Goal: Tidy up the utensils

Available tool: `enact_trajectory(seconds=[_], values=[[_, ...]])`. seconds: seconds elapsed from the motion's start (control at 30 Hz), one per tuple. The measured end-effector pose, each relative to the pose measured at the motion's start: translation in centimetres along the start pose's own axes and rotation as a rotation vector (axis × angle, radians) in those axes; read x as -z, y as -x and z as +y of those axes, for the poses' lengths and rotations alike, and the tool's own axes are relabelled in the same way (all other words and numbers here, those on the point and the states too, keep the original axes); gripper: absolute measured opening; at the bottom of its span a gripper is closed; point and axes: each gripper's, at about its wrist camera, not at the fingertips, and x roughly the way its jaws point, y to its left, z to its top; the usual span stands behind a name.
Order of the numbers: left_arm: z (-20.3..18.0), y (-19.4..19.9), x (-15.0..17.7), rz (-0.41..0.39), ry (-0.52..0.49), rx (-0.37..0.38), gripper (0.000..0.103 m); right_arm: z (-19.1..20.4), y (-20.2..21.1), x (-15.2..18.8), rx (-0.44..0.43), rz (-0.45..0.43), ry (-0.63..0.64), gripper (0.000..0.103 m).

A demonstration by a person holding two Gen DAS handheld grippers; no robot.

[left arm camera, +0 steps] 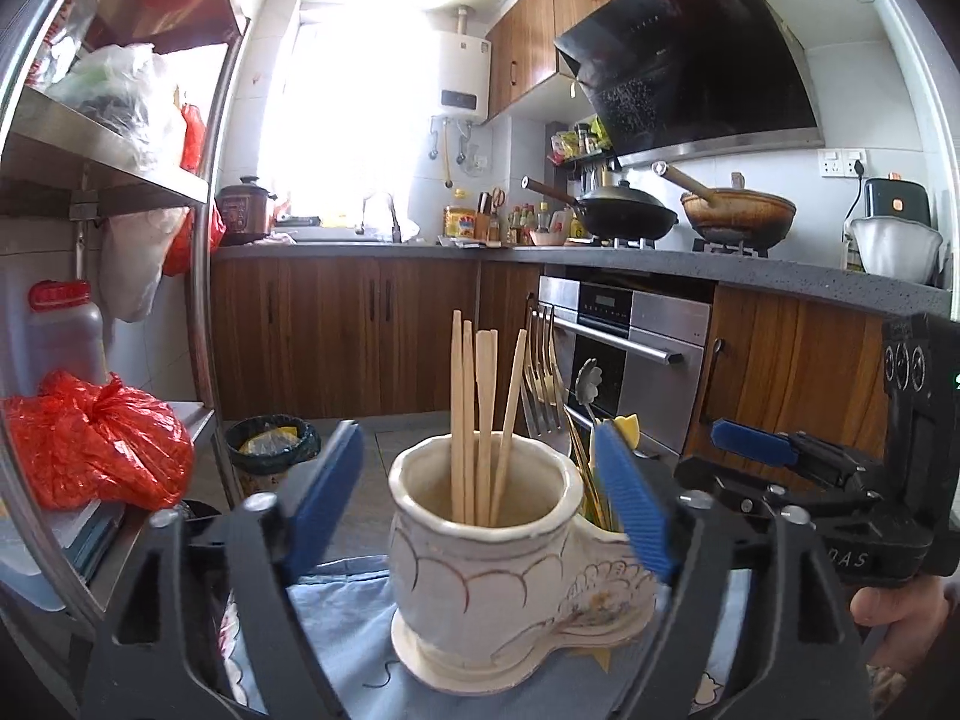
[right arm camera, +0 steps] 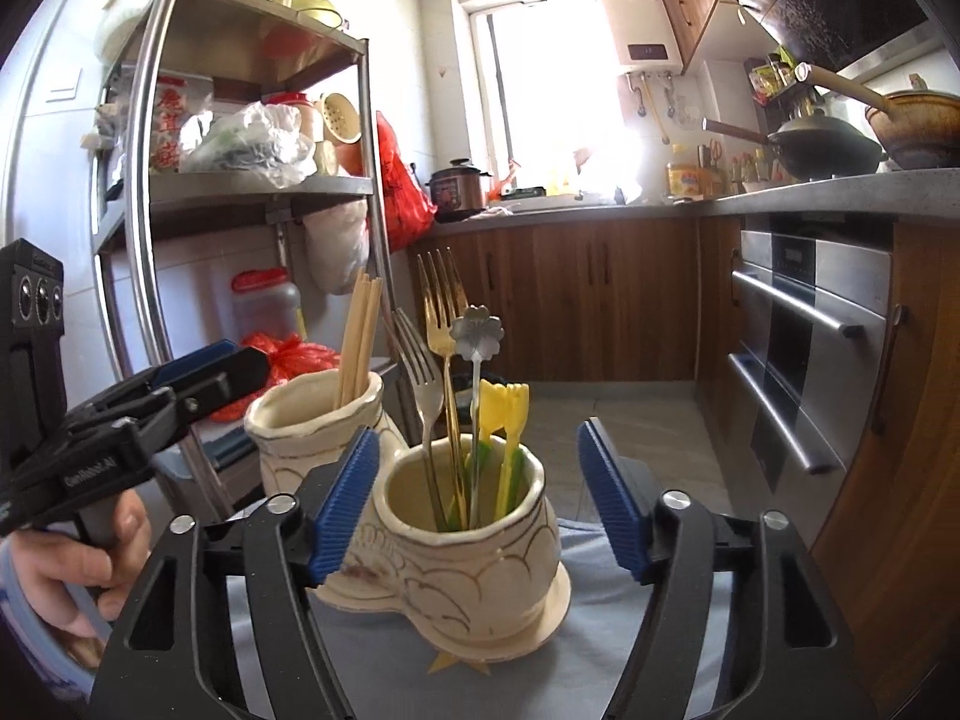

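A cream ceramic holder of two joined cups stands on a pale blue cloth (left arm camera: 336,612). Its left cup (left arm camera: 480,570) holds several wooden chopsticks (left arm camera: 480,408). Its right cup (right arm camera: 474,546) holds forks (right arm camera: 444,312), a flower-headed spoon (right arm camera: 478,330) and yellow picks (right arm camera: 504,414). My left gripper (left arm camera: 480,504) is open with the chopstick cup between its blue pads (left arm camera: 324,498), which stand clear of it. My right gripper (right arm camera: 480,507) is open around the fork cup. Each gripper shows in the other's view, the right gripper (left arm camera: 756,450) on the right and the left gripper (right arm camera: 204,372) on the left, each held by a hand.
A steel shelf rack (right arm camera: 144,180) with bags and jars stands close on the left, a red plastic bag (left arm camera: 90,438) on its low shelf. A steel oven (right arm camera: 810,360) and wooden cabinets lie to the right. A lined bin (left arm camera: 270,444) sits on the floor beyond.
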Motion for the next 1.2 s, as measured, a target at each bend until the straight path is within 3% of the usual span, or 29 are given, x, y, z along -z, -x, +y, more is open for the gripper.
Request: enact_trajectory(seconds=[0.1, 0.27, 0.63, 1.2], values=[[0.1, 1.6, 0.6, -0.014, 0.001, 0.0, 0.096, 0.0, 0.9, 0.8, 0.015, -0.022, 0.001, 0.088], [-0.1, 3.3, 1.9, -0.017, -0.021, -0.027, 0.098, 0.1, 2.1, 2.0, 0.034, -0.046, 0.002, 0.095], [0.7, 5.2, 4.6, 0.007, 0.041, -0.065, 0.098, 1.5, 4.4, 4.3, 0.04, -0.054, 0.028, 0.098], [-0.3, 4.8, 6.2, 0.028, 0.01, -0.083, 0.098, 1.7, 5.0, 4.6, 0.064, -0.063, 0.043, 0.098]])
